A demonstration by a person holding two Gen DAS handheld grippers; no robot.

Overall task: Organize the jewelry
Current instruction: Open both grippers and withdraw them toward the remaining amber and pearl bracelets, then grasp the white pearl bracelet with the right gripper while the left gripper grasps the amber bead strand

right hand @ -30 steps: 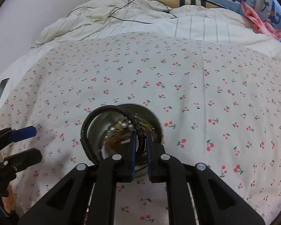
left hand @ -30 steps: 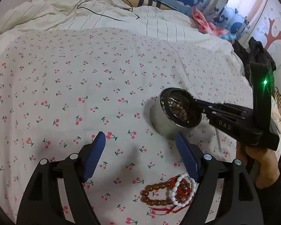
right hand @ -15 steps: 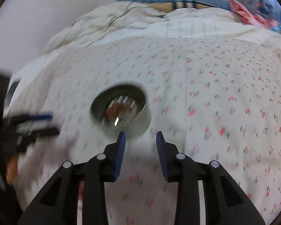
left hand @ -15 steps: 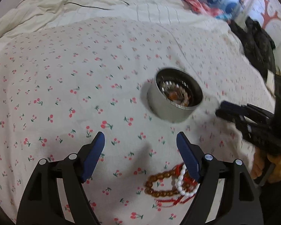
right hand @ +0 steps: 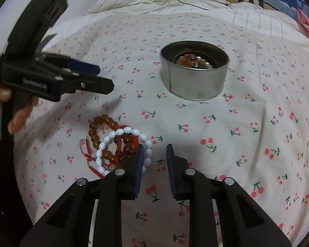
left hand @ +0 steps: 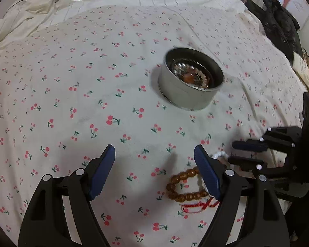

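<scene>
The left tool (left hand: 154, 154) hangs over the bed sheet (left hand: 76, 78) with its blue pads wide apart and nothing between them. Just beside its right pad lie the bracelets, flat on the sheet: a ring of round amber-brown beads (right hand: 105, 123), a loop of smooth white oval beads (right hand: 123, 133) overlapping it, and a braided red cord (right hand: 88, 150) trailing out on the left; the heap runs roughly from the left tool toward the right one. The right tool (right hand: 154, 156) has just been closing; its pads stand a little apart with only sheet between them. Its left pad seems to sit over the white loop's edge, though contact is unclear. Ahead of both tools stands a round, shiny metal tin (right hand: 193, 82), upright and open-topped, with beads inside.
</scene>
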